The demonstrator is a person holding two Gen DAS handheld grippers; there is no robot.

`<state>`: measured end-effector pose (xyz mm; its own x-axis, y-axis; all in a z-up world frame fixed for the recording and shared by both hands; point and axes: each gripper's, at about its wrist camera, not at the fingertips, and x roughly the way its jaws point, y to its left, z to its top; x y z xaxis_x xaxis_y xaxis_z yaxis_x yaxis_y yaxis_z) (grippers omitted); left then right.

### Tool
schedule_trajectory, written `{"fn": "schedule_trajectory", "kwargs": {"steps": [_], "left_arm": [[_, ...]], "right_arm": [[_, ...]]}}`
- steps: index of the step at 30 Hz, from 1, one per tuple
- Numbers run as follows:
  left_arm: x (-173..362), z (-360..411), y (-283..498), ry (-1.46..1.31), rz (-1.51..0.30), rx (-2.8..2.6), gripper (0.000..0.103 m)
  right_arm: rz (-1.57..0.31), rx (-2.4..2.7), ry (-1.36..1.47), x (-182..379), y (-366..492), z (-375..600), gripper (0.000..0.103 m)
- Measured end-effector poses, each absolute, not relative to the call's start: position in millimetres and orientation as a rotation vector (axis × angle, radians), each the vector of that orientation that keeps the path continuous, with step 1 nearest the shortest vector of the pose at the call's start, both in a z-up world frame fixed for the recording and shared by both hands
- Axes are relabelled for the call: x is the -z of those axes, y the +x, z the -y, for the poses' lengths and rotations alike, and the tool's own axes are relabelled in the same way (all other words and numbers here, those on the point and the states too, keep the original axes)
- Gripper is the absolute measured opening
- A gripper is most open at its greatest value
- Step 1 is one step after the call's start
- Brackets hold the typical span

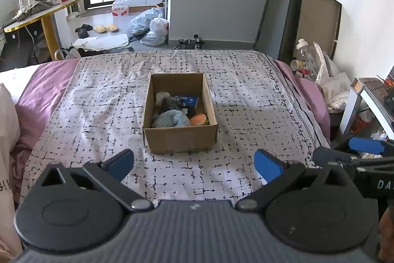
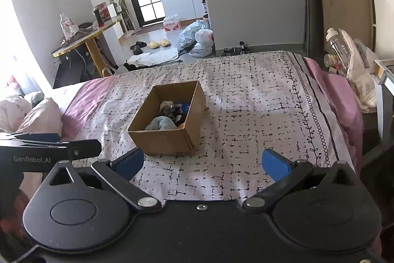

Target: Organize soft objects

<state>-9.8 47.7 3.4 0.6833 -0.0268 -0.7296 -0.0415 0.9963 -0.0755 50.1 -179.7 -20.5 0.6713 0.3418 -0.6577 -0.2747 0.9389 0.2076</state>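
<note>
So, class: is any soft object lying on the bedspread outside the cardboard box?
No: the soft objects all sit inside the cardboard box.

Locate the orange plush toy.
The orange plush toy lies inside the cardboard box mid-bed, in its near right corner beside the light blue plush.

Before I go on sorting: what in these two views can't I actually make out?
- Cardboard box contents: the near wall hides its floor in the left wrist view; in the right wrist view the orange toy is nearly hidden by the side wall.
- Dark items mid-box: too tangled and small to identify, both views.
- Right gripper: cut off by the frame edge in the left wrist view.
- Bed near edge: covered by both grippers' bodies.
</note>
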Motion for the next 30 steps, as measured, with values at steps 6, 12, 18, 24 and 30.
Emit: {"fn": "schedule_trajectory", "kwargs": {"steps": [6,12,18,24,30], "left_arm": [[-3.6,-44.7,-12.1,-0.059,-0.804,0.008,0.103],[-3.0,-44.6,-12.0,-0.059,-0.797,0.016,0.103],[-3.9,-45.6,-11.8,-0.062,-0.789,0.012,0.103],[-4.6,-45.0,-11.5,-0.064,-0.789,0.013,0.103],[-5.5,-44.9,-10.3,-0.065,-0.796,0.014,0.103]], "right_arm": [[-0.752,-0.346,0.094,19.9,50.8,178.9,0.103],[-0.750,-0.342,0.089,19.8,50.4,177.9,0.103],[-0.751,-0.338,0.089,20.0,50.8,178.8,0.103],[-0.748,-0.328,0.097,20.3,50.1,180.4,0.103],[-0.743,-0.323,0.095,18.6,49.6,181.0,0.103]]}}
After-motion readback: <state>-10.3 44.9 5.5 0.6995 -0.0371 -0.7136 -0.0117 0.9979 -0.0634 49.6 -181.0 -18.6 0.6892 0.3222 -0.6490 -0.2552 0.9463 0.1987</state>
